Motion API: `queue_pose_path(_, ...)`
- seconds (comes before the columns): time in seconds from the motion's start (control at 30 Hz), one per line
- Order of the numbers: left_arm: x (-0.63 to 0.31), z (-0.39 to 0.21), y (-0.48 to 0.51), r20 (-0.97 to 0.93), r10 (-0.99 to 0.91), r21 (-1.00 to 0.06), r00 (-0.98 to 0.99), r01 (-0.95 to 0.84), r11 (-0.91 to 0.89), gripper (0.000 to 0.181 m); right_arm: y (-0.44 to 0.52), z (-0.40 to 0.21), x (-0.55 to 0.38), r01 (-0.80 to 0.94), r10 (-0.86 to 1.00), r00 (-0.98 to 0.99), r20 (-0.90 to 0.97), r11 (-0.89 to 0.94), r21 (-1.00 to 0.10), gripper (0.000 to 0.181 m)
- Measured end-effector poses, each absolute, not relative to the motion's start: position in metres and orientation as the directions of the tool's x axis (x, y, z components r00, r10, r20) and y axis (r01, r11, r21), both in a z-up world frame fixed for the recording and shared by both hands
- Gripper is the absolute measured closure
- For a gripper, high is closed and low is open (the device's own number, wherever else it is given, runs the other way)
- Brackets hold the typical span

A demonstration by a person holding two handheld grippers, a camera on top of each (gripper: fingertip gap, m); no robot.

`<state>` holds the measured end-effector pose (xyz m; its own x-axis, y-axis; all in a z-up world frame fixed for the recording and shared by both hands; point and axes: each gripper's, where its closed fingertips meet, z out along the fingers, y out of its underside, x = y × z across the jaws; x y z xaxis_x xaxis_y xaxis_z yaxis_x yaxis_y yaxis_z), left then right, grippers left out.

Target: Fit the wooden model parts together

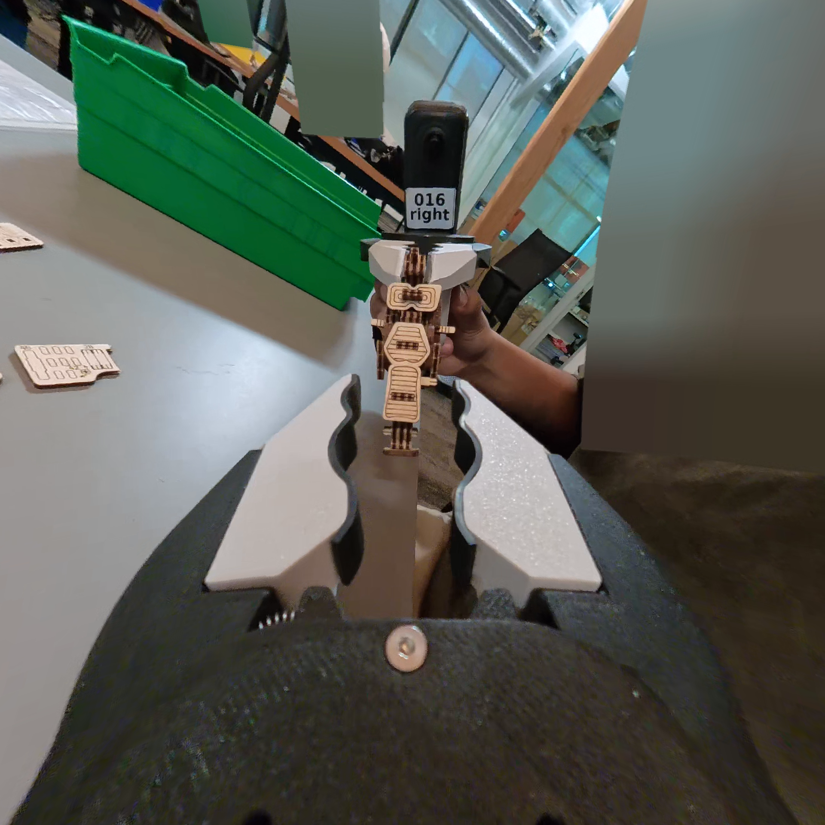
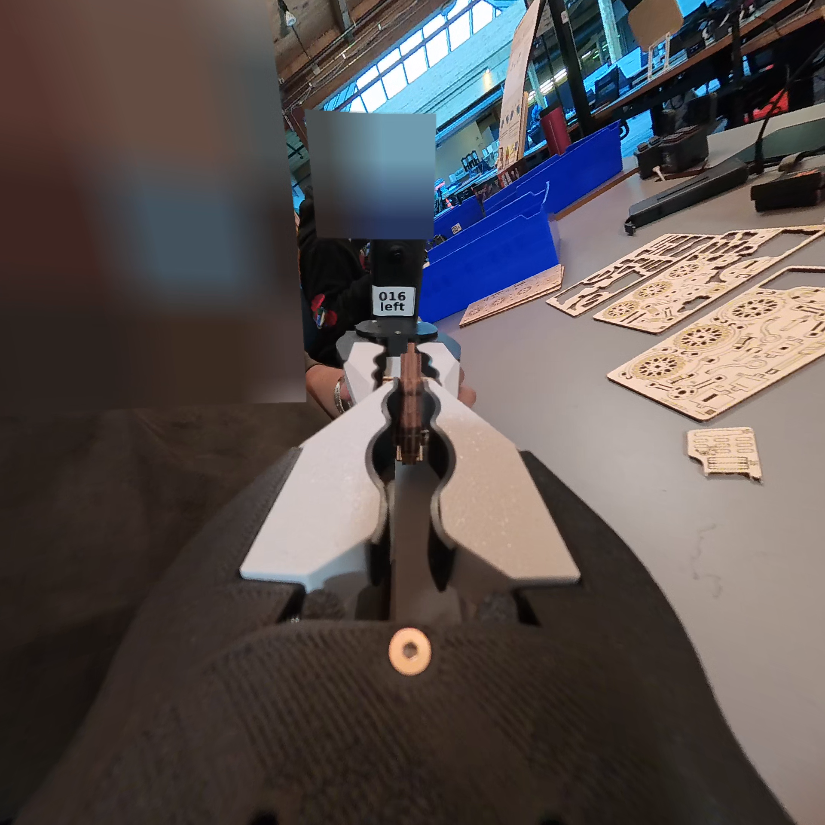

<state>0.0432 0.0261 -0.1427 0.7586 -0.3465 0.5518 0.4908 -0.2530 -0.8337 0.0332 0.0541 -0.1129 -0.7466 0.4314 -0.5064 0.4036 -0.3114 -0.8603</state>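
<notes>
A wooden model assembly [image 1: 404, 357], a narrow stack of light and dark laser-cut pieces, hangs in the air between the two grippers. My right gripper [image 1: 419, 261] is shut on its far end. In the right wrist view the model [image 2: 408, 419] runs edge-on between my right gripper's [image 2: 408, 402] closed fingers. My left gripper [image 1: 408, 402] is open, with the model's near end between its fingertips and a gap on each side. It also shows beyond the model in the right wrist view [image 2: 404, 364].
A green bin [image 1: 201, 169] stands on the grey table [image 1: 178, 446], with a small wooden part sheet [image 1: 67, 364] to the left. Blue bins [image 2: 491, 263], large wooden part sheets [image 2: 714, 348], a small sheet [image 2: 723, 453] and black devices [image 2: 687, 192] lie to the right. About 5 centimeters separates my left fingertips from my right.
</notes>
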Motion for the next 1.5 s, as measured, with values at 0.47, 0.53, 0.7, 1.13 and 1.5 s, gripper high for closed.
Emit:
queue_pose_path(0.47, 0.046, -0.151, 0.028, 0.591, -0.346, -0.805, 0.728, 0.512, -0.299, 0.111, 0.069, -0.106, 0.027, 0.399, 0.42, -0.715, -0.558, -0.411, -0.82, 0.176)
queue_pose_path(0.53, 0.05, -0.154, 0.028, 0.6, -0.355, -0.799, 0.717, 0.512, -0.316, 0.116, 0.074, -0.104, 0.026, 0.395, 0.413, -0.705, -0.576, -0.446, -0.803, 0.175)
queue_pose_path(0.7, 0.047, -0.147, 0.026, 0.661, -0.382, -0.749, 0.646, 0.595, -0.291, 0.145, 0.077, -0.099, 0.026, 0.39, 0.388, -0.705, -0.594, -0.488, -0.781, 0.175)
queue_pose_path(1.13, 0.044, -0.138, 0.024, 0.574, -0.389, -0.817, 0.72, 0.534, -0.218, 0.165, 0.072, -0.096, 0.029, 0.356, 0.391, -0.735, -0.554, -0.473, -0.806, 0.176)
queue_pose_path(1.5, 0.046, -0.121, 0.019, 0.357, -0.387, -0.929, 0.85, 0.368, -0.048, 0.157, 0.066, -0.083, 0.038, 0.29, 0.321, -0.812, -0.488, -0.504, -0.813, 0.176)
